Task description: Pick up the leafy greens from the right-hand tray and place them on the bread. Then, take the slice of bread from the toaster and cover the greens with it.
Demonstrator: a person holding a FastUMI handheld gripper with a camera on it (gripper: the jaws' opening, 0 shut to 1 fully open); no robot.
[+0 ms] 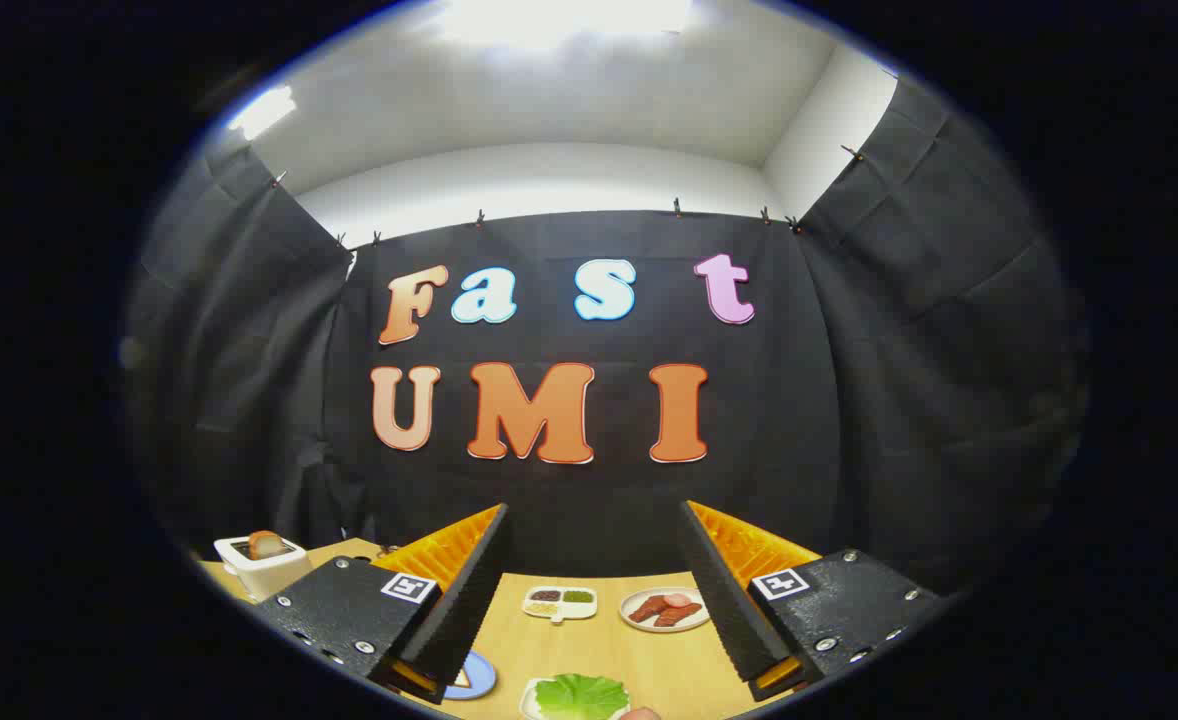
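Leafy greens [581, 696]: 1 pc, bright green, ruffled edge, veins visible; lies on a white tray [528, 700], low between the fingers, nearest of all items. A small pinkish bit sits just beside the greens; can't tell what it is.
Gripper [592, 590]: 1; 2 fingers, black w/ orange backing, spread wide apart, pinching nothing.
Blue plate [476, 677]: 1, just beside the left finger, partly hidden; contents unclear.
Divided white dish [560, 603]: 1, beyond the greens; 3 compartments w/ dark, green and pale fillings.
Round white plate [665, 609]: 1, next to the divided dish, w/ reddish-brown meat pcs.
Toaster [262, 564]: 1, white, far left of the wooden surface [649, 660], well apart from the greens.
Bread slice [266, 544]: 1, brown, upright in the toaster slot.
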